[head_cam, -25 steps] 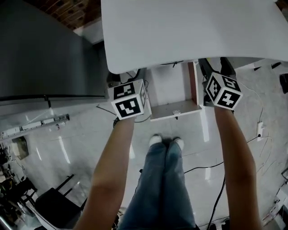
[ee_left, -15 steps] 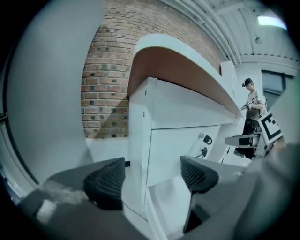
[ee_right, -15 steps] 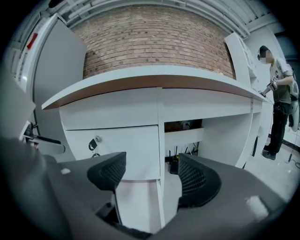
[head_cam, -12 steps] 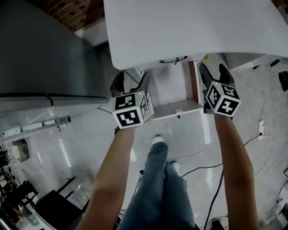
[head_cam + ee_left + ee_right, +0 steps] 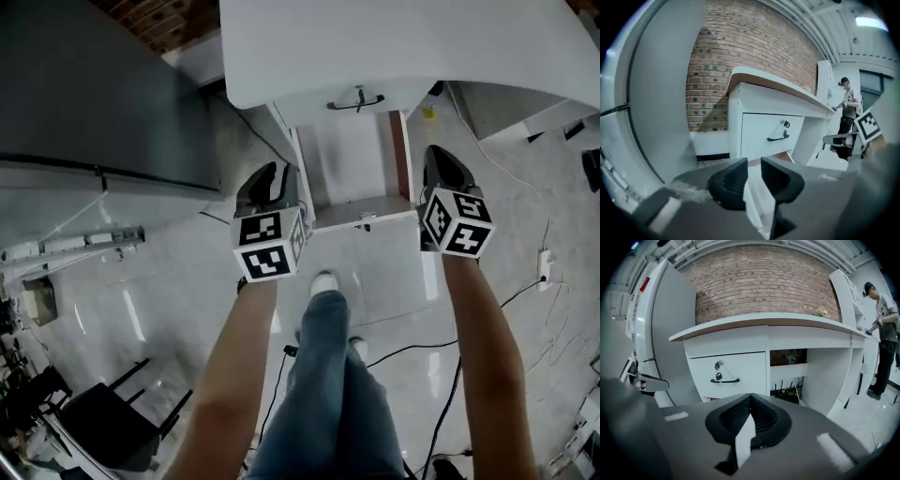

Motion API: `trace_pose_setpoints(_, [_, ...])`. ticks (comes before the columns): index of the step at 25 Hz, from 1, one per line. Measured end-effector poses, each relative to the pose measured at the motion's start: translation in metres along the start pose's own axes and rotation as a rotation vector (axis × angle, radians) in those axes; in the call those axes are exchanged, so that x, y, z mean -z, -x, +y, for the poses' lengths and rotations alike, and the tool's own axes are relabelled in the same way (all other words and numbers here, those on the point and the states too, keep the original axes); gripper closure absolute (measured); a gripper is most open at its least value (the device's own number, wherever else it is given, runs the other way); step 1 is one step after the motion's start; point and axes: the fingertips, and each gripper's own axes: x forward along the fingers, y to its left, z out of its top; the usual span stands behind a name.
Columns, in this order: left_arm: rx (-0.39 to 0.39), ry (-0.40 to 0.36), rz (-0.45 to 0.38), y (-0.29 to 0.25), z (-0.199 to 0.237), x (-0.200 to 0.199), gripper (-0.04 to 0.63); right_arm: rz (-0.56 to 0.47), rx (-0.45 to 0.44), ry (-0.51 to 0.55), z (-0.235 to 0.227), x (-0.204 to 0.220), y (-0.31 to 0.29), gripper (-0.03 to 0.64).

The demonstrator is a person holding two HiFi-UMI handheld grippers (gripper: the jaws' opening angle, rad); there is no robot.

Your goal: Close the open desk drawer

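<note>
Below the white bench [image 5: 394, 47], the white open desk drawer [image 5: 352, 169] stands pulled out between my tools. My left hand-held gripper [image 5: 753, 166] has just been closing, its jaws narrowly apart with the drawer's white edge showing in the gap. My right hand-held gripper [image 5: 750, 401] is pressed together.

Head view looks steeply down — gripper views look level, low; all share the desk [image 5: 375, 47].
</note>
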Motion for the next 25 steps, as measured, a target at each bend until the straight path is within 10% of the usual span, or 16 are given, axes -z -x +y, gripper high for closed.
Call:
trace_pose_setpoints(7, [0.006, -0.021, 0.012, 0.024, -0.024, 0.046, 0.595, 0.014, -0.022, 0.008, -0.006, 0.043, 0.032, 0.618])
trace_pose_setpoints(25, [0.169, -0.158, -0.083, 0.006, -0.045, 0.128, 0.595, -0.048, -0.149, 0.08, 0.008, 0.145, 0.026, 0.618])
